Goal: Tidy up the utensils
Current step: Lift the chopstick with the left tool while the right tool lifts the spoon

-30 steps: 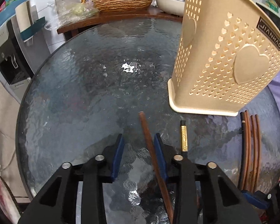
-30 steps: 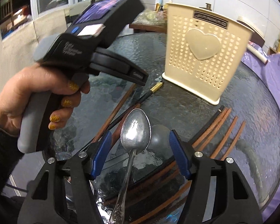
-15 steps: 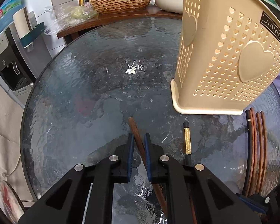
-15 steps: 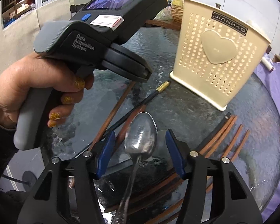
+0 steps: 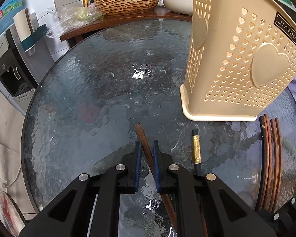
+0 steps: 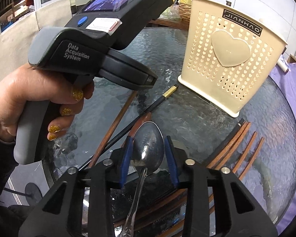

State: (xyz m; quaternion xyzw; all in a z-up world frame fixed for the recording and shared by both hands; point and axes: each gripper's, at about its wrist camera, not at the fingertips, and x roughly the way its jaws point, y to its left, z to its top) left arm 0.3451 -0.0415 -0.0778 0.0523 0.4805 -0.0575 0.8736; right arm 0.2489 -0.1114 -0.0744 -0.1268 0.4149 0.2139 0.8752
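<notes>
My left gripper (image 5: 147, 145) is shut on a brown wooden chopstick (image 5: 143, 138) that lies on the round glass table (image 5: 88, 98). A black chopstick with a gold band (image 5: 196, 150) lies just to its right. The beige perforated utensil holder (image 5: 240, 63) stands at the far right. My right gripper (image 6: 148, 140) has its jaws close on either side of the bowl of a metal spoon (image 6: 149, 148); a small gap shows on each side. The left gripper's body (image 6: 100, 45) and the hand fill the left of the right wrist view.
Several more brown chopsticks (image 5: 270, 158) lie by the table's right edge, also seen fanned out in the right wrist view (image 6: 240, 144). A wooden counter with a woven basket (image 5: 128, 0) stands beyond the table. A purple cloth (image 6: 292, 90) lies at the right.
My left gripper closed from wide open onto the brown chopstick. My right gripper's jaws narrowed around the spoon's bowl and both views moved slightly closer to the holder.
</notes>
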